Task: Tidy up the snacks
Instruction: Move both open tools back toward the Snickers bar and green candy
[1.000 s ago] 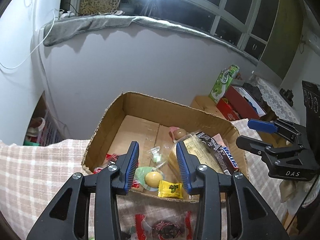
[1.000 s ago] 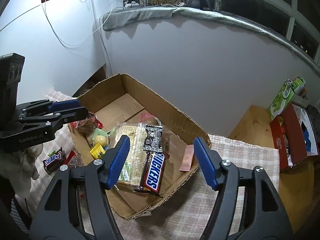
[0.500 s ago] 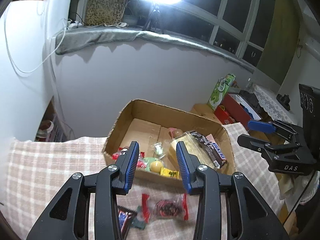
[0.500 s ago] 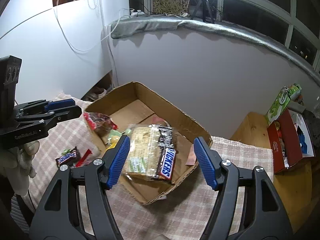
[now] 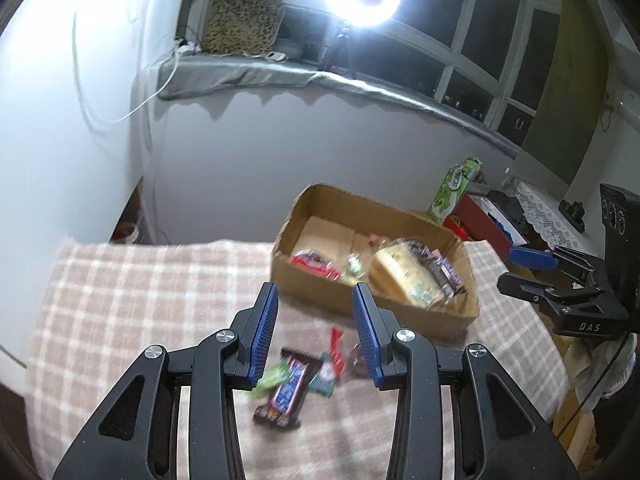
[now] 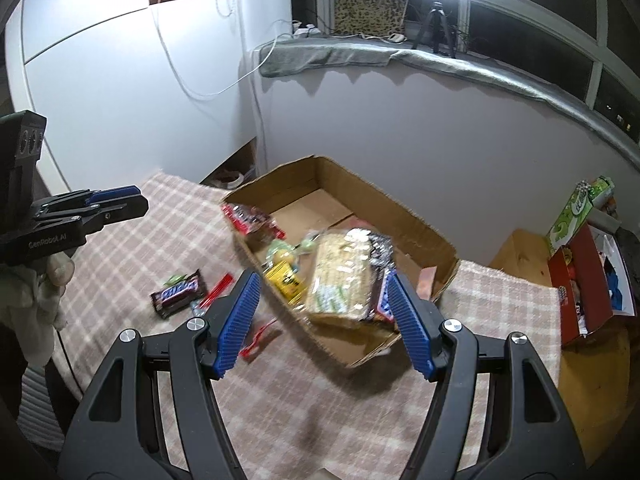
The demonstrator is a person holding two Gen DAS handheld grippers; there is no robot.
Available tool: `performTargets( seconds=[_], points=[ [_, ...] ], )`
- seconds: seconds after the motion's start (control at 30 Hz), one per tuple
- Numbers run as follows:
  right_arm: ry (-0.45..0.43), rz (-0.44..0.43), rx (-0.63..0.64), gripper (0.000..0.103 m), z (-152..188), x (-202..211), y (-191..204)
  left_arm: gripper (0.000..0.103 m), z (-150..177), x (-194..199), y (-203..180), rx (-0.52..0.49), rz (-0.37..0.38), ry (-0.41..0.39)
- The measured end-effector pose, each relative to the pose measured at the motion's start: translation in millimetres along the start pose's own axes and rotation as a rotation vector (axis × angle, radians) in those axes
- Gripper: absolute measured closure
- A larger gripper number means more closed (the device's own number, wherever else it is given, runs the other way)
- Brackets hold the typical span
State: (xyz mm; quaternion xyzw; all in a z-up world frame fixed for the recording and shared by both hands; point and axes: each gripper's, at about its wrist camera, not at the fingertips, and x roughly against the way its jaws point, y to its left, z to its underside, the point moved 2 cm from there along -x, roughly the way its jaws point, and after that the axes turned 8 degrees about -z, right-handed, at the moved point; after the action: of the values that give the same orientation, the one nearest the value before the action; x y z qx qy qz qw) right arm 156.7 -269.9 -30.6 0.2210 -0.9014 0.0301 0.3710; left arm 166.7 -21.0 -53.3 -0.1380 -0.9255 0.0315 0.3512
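Observation:
An open cardboard box (image 5: 360, 202) (image 6: 360, 184) stands on a checked cloth. It holds a cracker pack (image 5: 400, 272) (image 6: 340, 276), a Snickers bar (image 5: 440, 270), a red packet (image 5: 312, 262) (image 6: 250, 220) and a yellow sachet (image 6: 286, 280). On the cloth in front of the box lie a dark chocolate bar (image 5: 286, 394) (image 6: 180, 292), a red wrapper (image 5: 336, 348) (image 6: 218, 294) and a green wrapper (image 5: 274, 376). My left gripper (image 5: 315, 290) (image 6: 140, 200) hangs open above these loose snacks, holding nothing. My right gripper (image 6: 322, 280) (image 5: 510, 268) is open over the box's near corner, also holding nothing.
The checked cloth (image 5: 140, 300) covers the table up to a white wall. To the right, a wooden surface carries a red box (image 6: 580, 280) of items and a green carton (image 5: 454, 190) (image 6: 572, 216). A gloved hand (image 6: 36, 300) holds the left gripper.
Both grippers have drawn back from the box and risen a little, so the box looks smaller and the loose snacks on the cloth have come into view. Neither gripper's jaws have changed.

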Motion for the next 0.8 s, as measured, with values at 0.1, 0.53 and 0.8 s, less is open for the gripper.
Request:
performTargets(
  seconds=[0.1, 0.53, 0.8],
  points=[
    [0.014, -0.015, 0.007, 0.034, 8, -2, 7, 0.066, 13, 0, 10, 0.011, -0.012, 0.018],
    [0.117, -0.102, 0.072, 0.034, 34, -41, 43, 0.066, 54, -31, 21, -0.027, -0.034, 0.143],
    [0.186, -0.121, 0.092, 0.034, 38, -80, 52, 0.066, 65, -63, 22, -0.076, -0.054, 0.222]
  ],
)
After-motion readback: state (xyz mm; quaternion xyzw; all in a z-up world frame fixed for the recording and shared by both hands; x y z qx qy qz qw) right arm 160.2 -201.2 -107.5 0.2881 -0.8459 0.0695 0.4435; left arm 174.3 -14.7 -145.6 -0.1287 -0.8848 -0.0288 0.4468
